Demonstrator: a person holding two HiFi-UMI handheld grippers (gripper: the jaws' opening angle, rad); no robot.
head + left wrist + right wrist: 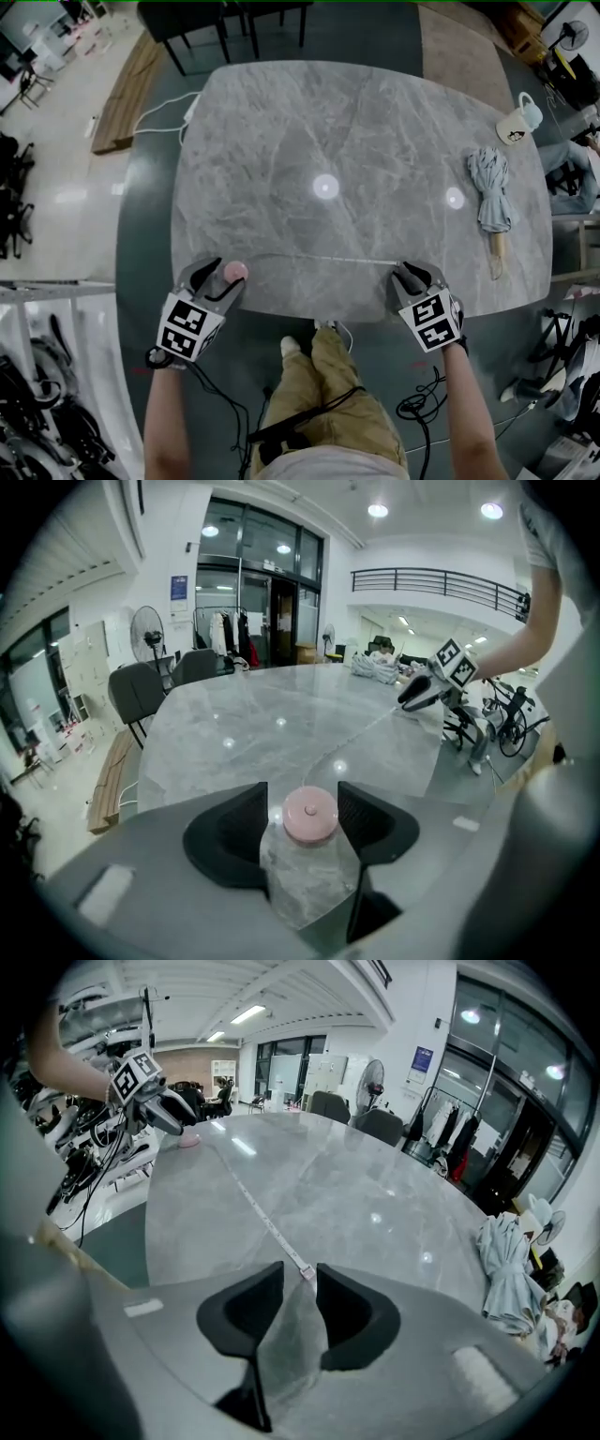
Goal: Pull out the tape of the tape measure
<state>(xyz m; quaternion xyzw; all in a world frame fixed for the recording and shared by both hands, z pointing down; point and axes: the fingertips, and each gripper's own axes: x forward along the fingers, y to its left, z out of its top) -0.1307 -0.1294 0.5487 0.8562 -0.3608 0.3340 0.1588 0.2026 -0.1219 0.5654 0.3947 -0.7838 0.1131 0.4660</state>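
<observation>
The pink round tape measure case [310, 815] rests on the grey marble table [356, 159] near its front left edge. It sits between the jaws of my left gripper [302, 797]: the right pad lies against it and a strip of table shows at the left pad. Its thin tape [319, 257] lies pulled out flat along the front edge towards my right gripper [401, 270]. In the right gripper view the tape's metal end hook [305, 1272] lies on the table at the tips of the right gripper [300, 1281]. Those jaws stand apart and neither pad touches the hook.
A folded grey umbrella [490, 192] and a white mug [516, 124] lie at the table's right side. Dark chairs [225, 19] stand beyond the far edge. The person's legs [328, 375] are just below the front edge, between both grippers.
</observation>
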